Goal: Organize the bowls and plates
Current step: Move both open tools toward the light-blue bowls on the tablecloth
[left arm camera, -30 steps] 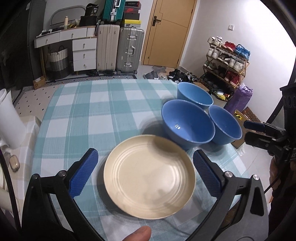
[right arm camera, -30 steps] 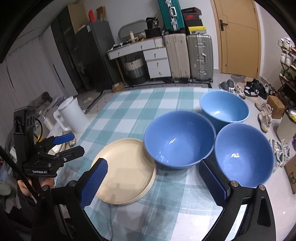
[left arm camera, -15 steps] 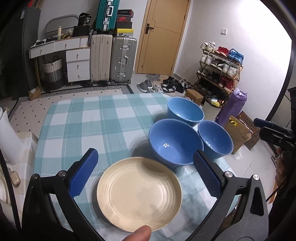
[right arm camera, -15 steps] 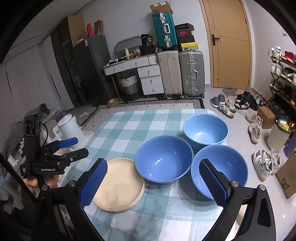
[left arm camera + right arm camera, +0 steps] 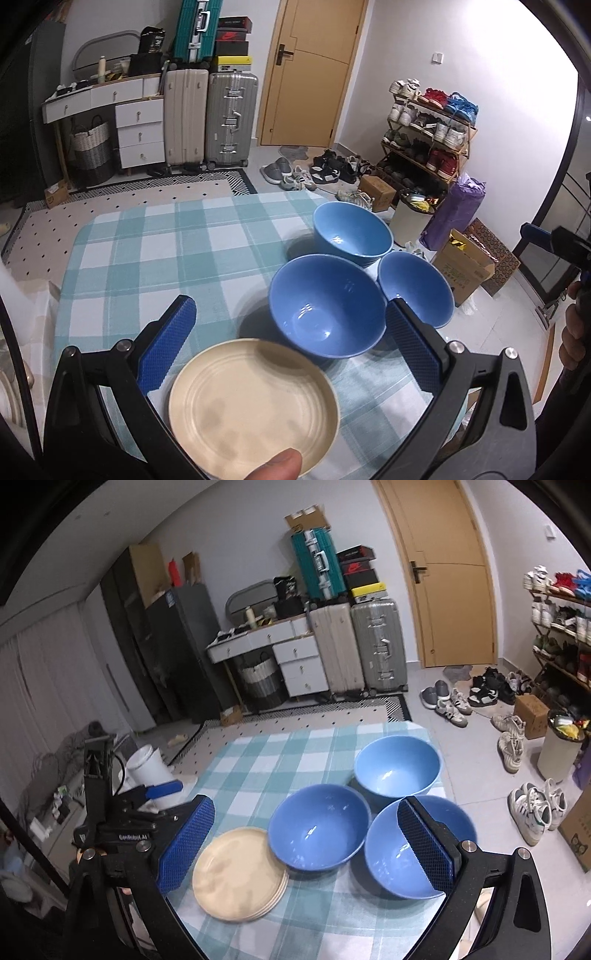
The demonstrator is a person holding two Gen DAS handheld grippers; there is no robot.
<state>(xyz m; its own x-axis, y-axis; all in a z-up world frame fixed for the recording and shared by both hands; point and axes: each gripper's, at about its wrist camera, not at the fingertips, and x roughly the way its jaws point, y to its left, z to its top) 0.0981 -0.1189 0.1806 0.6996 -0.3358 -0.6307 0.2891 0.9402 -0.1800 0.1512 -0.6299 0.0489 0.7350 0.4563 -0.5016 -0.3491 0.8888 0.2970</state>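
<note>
On checked tablecloth (image 5: 258,760), left to right: left gripper (image 5: 291,343) raised above cream plate stack (image 5: 240,875), jaws spread, empty; three blue bowls (image 5: 319,830) clustered beside stack; right gripper (image 5: 306,845) raised, jaws spread, empty. Plate count hard to make out; thumb tip (image 5: 277,467) cut off. Since earlier frames, both grippers drawn farther back.

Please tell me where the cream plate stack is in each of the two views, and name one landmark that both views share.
Left wrist view: the plate stack is at bottom centre, between the open left claw's fingers.
Right wrist view: it lies lower left of centre, just right of the right claw's left finger.
Shared landmark: the middle blue bowl, right beside the stack.
</note>
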